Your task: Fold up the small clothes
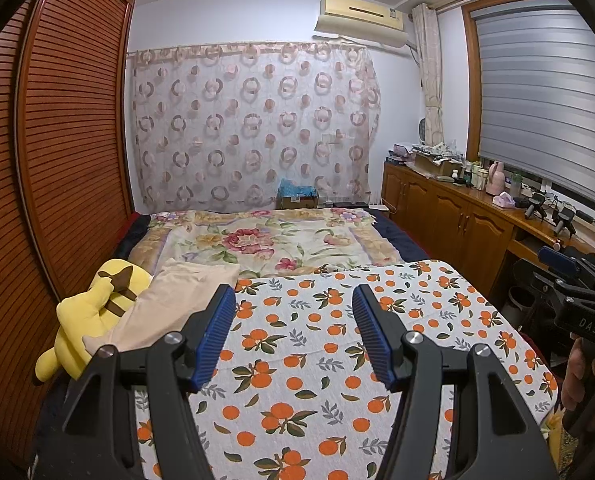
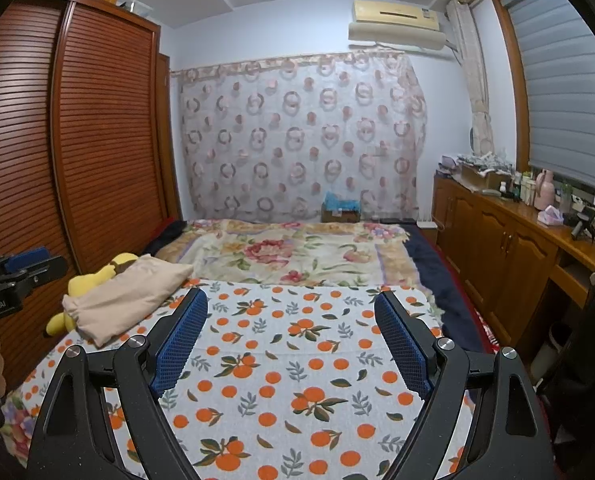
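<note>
Both blue pads of the left gripper [image 1: 293,334] stand wide apart with nothing between them in the left wrist view, high over the orange-print cloth [image 1: 317,360], and the beige garment [image 1: 169,304] lies off to the left, leaning on the yellow plush toy [image 1: 93,316], so a reach that goes too far left could bump the toy or pinch it along with the cloth. From the right wrist view, the right gripper [image 2: 291,344] is open and empty too, well apart from the beige garment [image 2: 125,300], which sits bunched near the bed's left edge, so I think a one-sided tug could drag it into a lump or off the bed
</note>
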Demonstrator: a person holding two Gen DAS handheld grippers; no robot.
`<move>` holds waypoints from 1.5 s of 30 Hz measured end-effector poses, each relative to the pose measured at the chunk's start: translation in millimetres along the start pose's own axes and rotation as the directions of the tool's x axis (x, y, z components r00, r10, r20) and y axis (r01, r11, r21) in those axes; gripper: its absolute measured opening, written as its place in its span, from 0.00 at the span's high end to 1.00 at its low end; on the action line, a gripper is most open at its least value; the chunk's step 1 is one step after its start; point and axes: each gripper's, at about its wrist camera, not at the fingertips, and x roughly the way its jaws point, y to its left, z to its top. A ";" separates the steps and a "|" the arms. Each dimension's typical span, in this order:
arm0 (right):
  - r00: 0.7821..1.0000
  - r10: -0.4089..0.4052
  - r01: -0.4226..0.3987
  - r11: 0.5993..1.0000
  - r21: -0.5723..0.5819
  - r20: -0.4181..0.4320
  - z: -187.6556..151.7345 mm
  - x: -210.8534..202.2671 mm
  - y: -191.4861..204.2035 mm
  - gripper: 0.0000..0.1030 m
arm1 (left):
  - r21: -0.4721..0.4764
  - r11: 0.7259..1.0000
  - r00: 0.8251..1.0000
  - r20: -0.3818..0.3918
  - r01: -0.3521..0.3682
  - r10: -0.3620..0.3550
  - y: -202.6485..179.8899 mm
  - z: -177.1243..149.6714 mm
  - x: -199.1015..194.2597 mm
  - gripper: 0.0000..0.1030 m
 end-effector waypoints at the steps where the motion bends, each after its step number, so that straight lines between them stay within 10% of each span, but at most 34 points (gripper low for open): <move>1: 1.000 0.000 0.000 1.000 -0.002 -0.001 -0.8 0.3 -0.4 0.15 | 0.000 1.000 1.000 0.000 0.000 0.000 0.3 0.3 -1.5 0.41; 45: 1.000 -0.002 0.002 1.000 0.001 0.000 -1.8 -0.8 -2.5 0.15 | 0.002 1.000 1.000 -0.001 -0.001 0.001 -3.8 -1.1 -6.3 0.41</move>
